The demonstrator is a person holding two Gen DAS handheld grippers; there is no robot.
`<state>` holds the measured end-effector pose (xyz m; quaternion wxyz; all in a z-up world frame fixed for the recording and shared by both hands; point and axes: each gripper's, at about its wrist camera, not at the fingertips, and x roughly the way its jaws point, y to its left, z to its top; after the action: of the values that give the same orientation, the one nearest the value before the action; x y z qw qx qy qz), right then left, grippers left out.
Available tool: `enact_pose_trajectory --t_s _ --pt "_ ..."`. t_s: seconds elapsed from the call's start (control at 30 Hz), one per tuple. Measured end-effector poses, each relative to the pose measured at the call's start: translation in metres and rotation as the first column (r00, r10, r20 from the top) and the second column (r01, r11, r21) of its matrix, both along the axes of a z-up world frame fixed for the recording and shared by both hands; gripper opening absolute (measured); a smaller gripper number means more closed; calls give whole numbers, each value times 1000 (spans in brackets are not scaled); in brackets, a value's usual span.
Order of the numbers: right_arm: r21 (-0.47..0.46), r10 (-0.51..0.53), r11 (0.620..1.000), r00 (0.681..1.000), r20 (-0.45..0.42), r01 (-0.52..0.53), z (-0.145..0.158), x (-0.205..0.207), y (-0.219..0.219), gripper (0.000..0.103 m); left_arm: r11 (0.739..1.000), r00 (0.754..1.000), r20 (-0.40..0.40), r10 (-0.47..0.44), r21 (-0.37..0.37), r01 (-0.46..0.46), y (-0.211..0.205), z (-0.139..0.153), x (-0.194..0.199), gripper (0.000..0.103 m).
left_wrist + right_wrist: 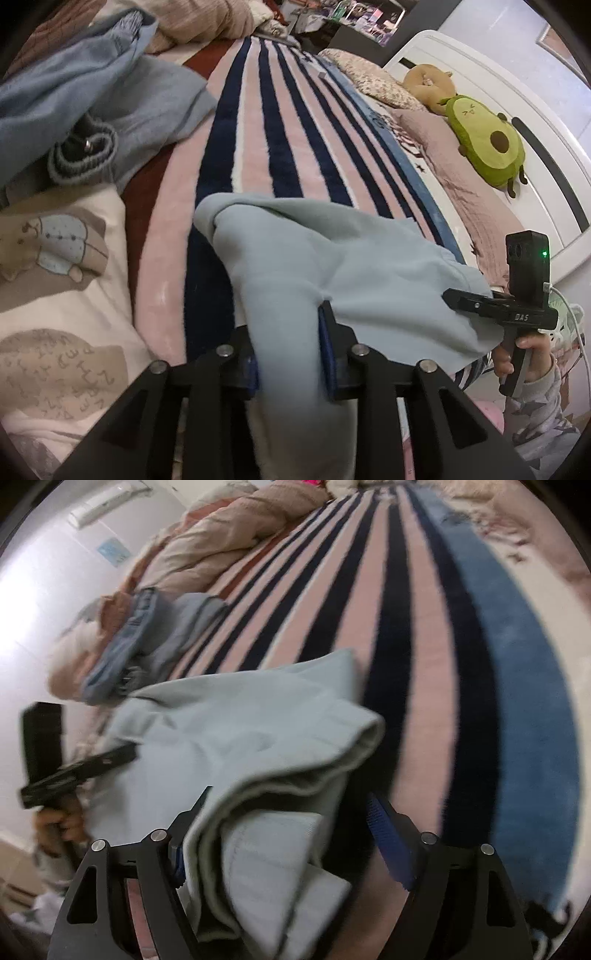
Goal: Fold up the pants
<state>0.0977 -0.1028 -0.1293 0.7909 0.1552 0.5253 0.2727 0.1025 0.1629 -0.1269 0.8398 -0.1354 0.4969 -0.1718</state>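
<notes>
Your left gripper (291,354) pinches the blue pants (332,266) tight. Your right gripper (291,834) stands wide open around the pants, not squeezing.

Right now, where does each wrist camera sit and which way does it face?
Left wrist: on the left gripper, looking down along the bed over the striped blanket towards an avocado toy; its fingers pinch the pale blue pants. The right gripper and hand show.
Right wrist: on the right gripper, jaws apart over the pants, facing a wall; the left gripper shows.
Shared: pants, blanket, each other's gripper.
</notes>
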Motion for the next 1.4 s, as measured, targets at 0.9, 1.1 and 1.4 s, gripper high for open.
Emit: enact_pose_trajectory --t_s 0.9,1.1,1.4 --pt "-128 -31 991 999 10 32 30 -16 -19 69 1000 1000 3 12 28 -12 10 0 -14 41" --pt "-35 -27 999 998 -49 25 18 -32 -16 37 1000 1000 1 11 27 -11 9 -1 -16 41" --pt "-258 87 966 947 308 -5 95 -36 35 23 1000 999 20 25 15 -26 11 3 -16 41"
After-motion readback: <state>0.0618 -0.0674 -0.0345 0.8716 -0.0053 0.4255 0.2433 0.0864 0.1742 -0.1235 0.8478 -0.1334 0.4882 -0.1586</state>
